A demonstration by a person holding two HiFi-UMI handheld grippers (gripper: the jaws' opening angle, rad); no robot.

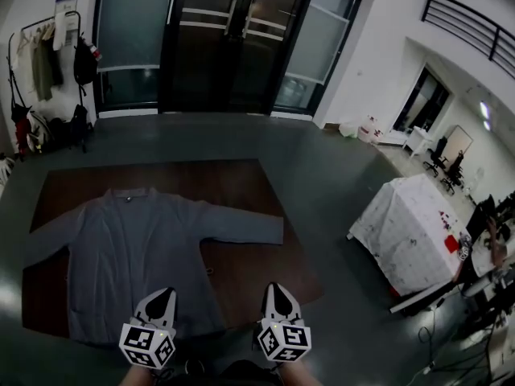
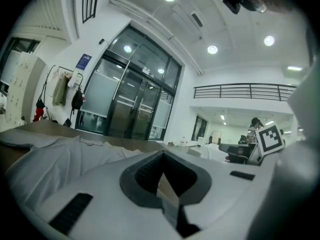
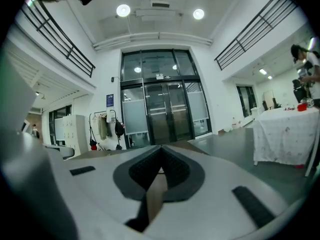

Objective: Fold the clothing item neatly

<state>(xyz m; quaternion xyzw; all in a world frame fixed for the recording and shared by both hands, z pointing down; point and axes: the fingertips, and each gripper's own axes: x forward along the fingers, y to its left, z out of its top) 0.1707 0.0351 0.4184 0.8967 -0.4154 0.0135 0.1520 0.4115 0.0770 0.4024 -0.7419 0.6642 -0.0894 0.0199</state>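
Observation:
A grey-blue long-sleeved shirt (image 1: 137, 252) lies spread flat, collar away from me, on a brown table (image 1: 249, 272). Its right sleeve stretches out toward the table's right edge. My left gripper (image 1: 163, 294) hovers over the shirt's near hem, jaws shut with nothing between them. My right gripper (image 1: 275, 289) is over bare brown table to the right of the hem, also shut and empty. In the left gripper view the shirt (image 2: 55, 156) fills the lower left, just beyond the closed left gripper (image 2: 161, 156). The right gripper view shows the closed right gripper (image 3: 160, 151) and table only.
Dark glass doors (image 1: 233, 39) stand beyond the table. A coat rack with hanging clothes and bags (image 1: 44, 79) is at the far left. A table under a white cloth (image 1: 410, 227) stands to the right, with desks and chairs behind it.

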